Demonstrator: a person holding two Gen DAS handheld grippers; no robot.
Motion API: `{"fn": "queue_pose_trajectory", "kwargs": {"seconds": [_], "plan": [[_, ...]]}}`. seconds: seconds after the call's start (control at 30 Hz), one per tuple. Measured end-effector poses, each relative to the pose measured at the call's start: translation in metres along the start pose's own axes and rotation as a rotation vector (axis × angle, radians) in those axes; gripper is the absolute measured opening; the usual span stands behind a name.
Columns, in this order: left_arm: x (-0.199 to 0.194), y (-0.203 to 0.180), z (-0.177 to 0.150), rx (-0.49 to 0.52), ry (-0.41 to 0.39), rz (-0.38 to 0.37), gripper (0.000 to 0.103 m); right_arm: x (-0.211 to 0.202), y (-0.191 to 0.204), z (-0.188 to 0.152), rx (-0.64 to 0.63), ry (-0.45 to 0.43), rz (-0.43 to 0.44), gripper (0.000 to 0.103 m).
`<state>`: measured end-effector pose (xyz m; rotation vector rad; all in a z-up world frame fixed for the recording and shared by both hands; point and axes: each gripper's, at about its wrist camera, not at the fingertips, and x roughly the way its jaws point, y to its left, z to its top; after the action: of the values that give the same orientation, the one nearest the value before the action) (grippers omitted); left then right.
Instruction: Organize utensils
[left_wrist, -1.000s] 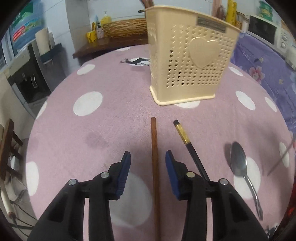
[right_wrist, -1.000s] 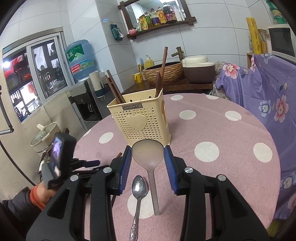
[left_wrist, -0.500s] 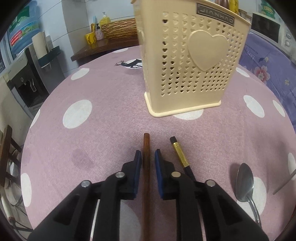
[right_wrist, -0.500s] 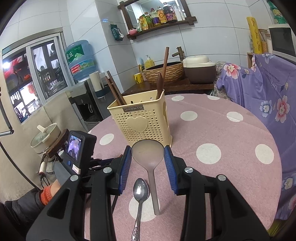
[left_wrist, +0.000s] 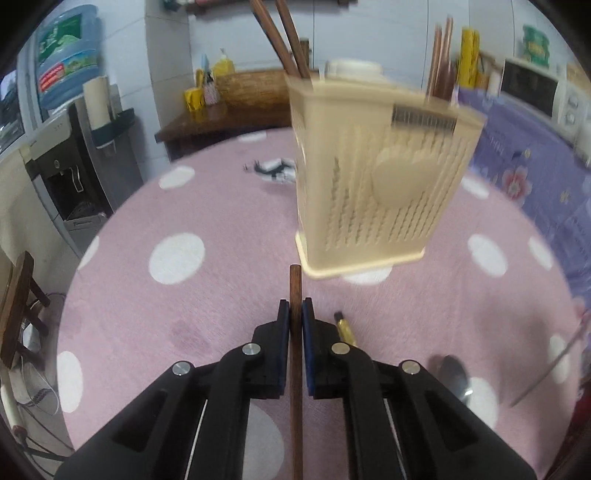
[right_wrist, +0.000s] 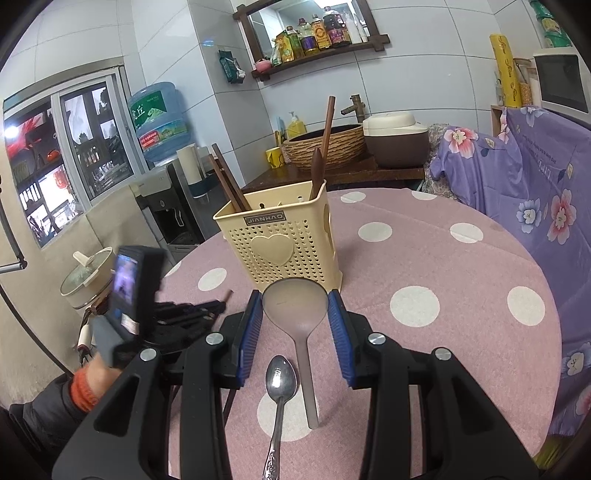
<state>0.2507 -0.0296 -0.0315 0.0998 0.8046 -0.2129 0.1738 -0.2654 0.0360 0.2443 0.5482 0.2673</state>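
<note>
The left gripper (left_wrist: 295, 314) is pinching a brown wooden chopstick (left_wrist: 295, 284) at lower centre of its frame, presumably so it can be carried to the cream utensil basket (left_wrist: 376, 192) blurring at upper right. The right gripper (right_wrist: 295, 321) is waiting with jaws wide, straddling the grey rice paddle (right_wrist: 297, 314) lying flat beside a metal spoon (right_wrist: 281, 376). Only the left view is showing the black gold-tipped chopstick (left_wrist: 343, 326); only the right view is showing the paddle and the basket's open top

left tongs (left_wrist: 296, 314) closed, wooden chopstick (left_wrist: 295, 354) lifted
</note>
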Motion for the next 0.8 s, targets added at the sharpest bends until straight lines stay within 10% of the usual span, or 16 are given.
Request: {"fn": "queue_pose_trajectory", "kwargs": {"seconds": [0.23, 0.8], "plan": [[-0.088, 0.023, 0.017, -0.097, -0.216, -0.029, 0.008, -0.003, 0.002, 0.002, -0.001, -0.012, 0.012, 0.037], [-0.116, 0.035, 0.025, -0.152, -0.307, -0.049, 0.008, 0.005, 0.008, 0.010, -0.009, 0.005, 0.026, 0.037]]}}
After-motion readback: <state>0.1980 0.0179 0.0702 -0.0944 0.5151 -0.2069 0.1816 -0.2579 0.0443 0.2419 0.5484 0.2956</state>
